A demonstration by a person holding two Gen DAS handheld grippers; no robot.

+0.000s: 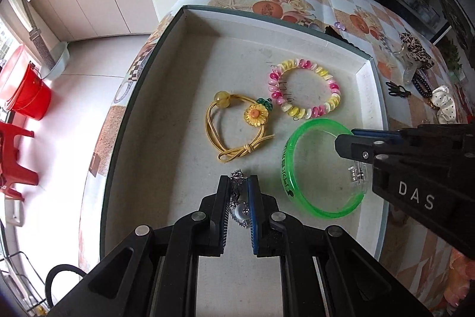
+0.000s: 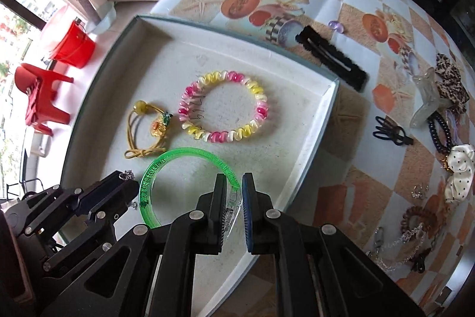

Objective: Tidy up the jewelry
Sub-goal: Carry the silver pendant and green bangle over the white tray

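gripping silver trinket (image 1: 239, 199), left jaws shut | right jaws clamp green bangle (image 2: 190, 168) | only right view shows black clip (image 2: 332, 58)

Right tool (image 2: 233, 199) clamped on the green bangle (image 2: 190, 153) in the tray (image 2: 328, 97); pink-yellow coil bracelet (image 2: 221, 106) at 12 o'clock from it.
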